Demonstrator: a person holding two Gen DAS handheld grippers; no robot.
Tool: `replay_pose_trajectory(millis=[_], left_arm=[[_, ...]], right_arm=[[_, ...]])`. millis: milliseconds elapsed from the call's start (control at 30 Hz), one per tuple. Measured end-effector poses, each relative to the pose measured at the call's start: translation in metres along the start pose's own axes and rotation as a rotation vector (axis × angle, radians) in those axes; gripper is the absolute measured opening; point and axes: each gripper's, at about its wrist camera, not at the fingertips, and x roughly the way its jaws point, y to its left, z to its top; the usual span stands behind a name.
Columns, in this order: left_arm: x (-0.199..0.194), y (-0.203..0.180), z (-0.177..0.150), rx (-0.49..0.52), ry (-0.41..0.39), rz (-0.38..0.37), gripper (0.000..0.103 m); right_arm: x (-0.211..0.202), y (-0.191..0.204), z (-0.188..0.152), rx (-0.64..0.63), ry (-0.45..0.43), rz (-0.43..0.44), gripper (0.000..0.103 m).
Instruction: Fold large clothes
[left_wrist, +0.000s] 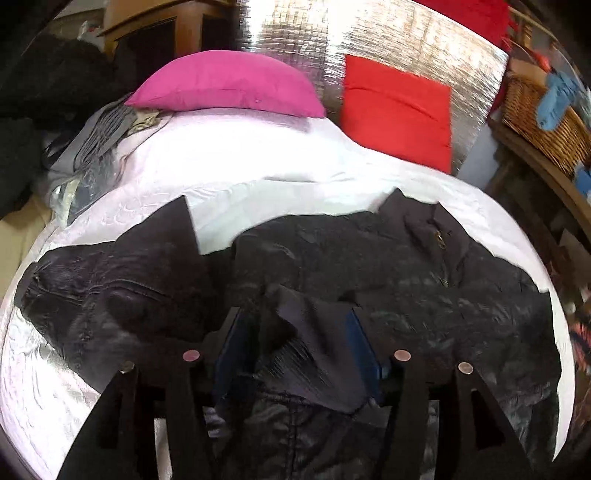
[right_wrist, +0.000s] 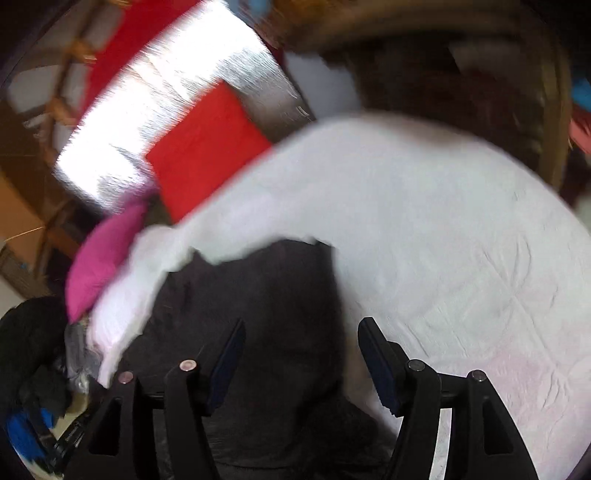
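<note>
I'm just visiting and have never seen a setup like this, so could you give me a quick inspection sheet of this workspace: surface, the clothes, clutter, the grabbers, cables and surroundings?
Surface: white bedspread, wrinkled, covering the bed.
Job's things: dark jacket spread on the bedspread, a flap of it lying between the left jaws.
Clutter: pink pillow and red pillow at the head of the bed; a grey heap at its edge.
Grippers: left gripper open, pads off the flap; right gripper open above the jacket, holding nothing.
Cables: nothing seen.
Surroundings: shiny silver sheet behind the pillows, wicker basket on a shelf, wooden furniture.
</note>
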Motion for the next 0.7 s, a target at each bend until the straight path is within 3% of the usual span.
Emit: replay_pose_trajectory(millis=[67, 200, 267, 333, 467, 533, 600, 700], left_arm=[[0.007, -0.011, -0.006, 0.041, 0.024, 0.019, 0.058], [0.043, -0.028, -0.02, 0.125, 0.158, 0.127, 0.058], [0.048, -0.027, -0.022, 0.116, 0.188, 0.121, 0.058], [0.039, -0.021, -0.017, 0.089, 0.19, 0.087, 0.058], [-0.007, 0.007, -0.003, 0.002, 0.092, -0.01, 0.059], [-0.033, 0.032, 0.004, -0.055, 0.018, -0.024, 0.07], [-0.057, 0.066, 0.008, -0.135, -0.063, -0.001, 0.086], [-0.081, 0.136, 0.002, -0.332, -0.141, 0.081, 0.091]], right_arm=[[0.0, 0.017, -0.007, -0.056, 0.024, 0.052, 0.067], [0.032, 0.063, -0.042, -0.223, 0.186, 0.077, 0.067], [0.06, 0.078, -0.064, -0.275, 0.318, 0.052, 0.067], [0.078, 0.085, -0.08, -0.332, 0.374, -0.017, 0.067], [0.072, 0.098, -0.08, -0.375, 0.331, -0.026, 0.068], [0.064, 0.098, -0.076, -0.346, 0.296, 0.013, 0.068], [0.054, 0.098, -0.074, -0.346, 0.252, 0.03, 0.068], [0.041, 0.102, -0.074, -0.349, 0.184, 0.054, 0.068]])
